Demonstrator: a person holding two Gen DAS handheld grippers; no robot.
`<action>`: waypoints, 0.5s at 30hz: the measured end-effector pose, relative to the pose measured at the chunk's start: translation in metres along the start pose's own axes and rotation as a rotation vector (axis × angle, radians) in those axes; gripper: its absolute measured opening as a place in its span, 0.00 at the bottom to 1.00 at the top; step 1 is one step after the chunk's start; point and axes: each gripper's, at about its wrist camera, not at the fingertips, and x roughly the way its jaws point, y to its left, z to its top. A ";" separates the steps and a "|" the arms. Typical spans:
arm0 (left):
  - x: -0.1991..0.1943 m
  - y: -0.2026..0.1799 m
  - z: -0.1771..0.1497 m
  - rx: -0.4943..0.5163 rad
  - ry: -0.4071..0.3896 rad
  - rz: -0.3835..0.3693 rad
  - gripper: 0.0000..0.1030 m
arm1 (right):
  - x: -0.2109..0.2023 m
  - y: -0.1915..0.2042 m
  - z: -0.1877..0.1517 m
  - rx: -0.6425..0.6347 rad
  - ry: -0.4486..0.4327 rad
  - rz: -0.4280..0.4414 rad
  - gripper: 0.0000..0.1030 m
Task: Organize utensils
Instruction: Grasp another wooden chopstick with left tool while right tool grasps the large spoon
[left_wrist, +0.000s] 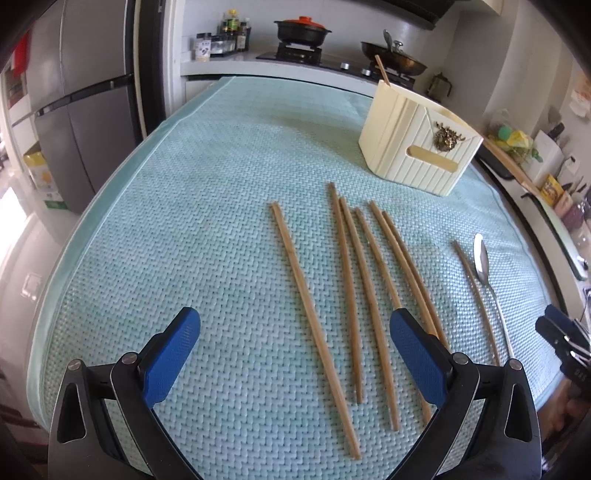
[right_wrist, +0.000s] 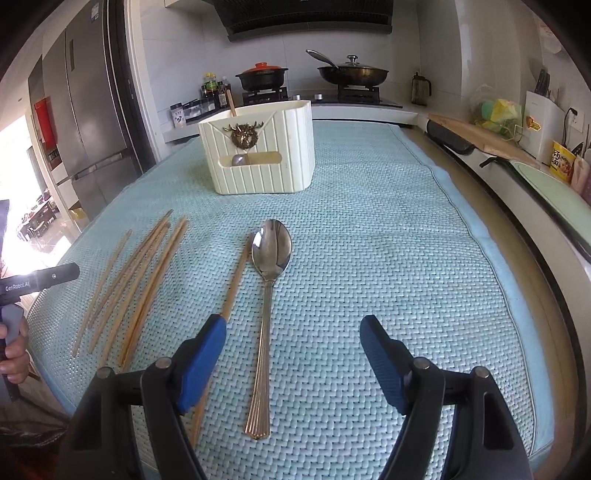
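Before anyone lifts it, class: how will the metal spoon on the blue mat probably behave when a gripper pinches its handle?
The spoon looks polished, so the pads may slip. Its bowl is broad and its handle thin, so it will probably tip bowl-down. It looks rigid and lies flat on the woven mat, so it is unlikely to roll.

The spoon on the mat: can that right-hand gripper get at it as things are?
Probably yes. The spoon lies bare on the mat, its handle between the right gripper's open jaws. Only one chopstick lies close alongside.

I see cream ribbed plastic holder (right_wrist: 258, 155) far on woven mat (right_wrist: 369, 258); wooden chopsticks (right_wrist: 136, 280) near left; steel spoon (right_wrist: 269, 280) right of them.
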 end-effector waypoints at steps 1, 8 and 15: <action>0.004 0.002 0.004 -0.004 0.005 -0.002 0.99 | 0.001 0.001 0.001 -0.002 0.002 0.004 0.74; 0.044 0.008 0.032 -0.004 0.047 0.050 0.98 | 0.006 0.006 0.002 -0.018 0.028 0.011 0.74; 0.070 0.009 0.045 0.018 0.090 0.104 0.98 | 0.027 0.001 0.017 -0.016 0.053 0.023 0.74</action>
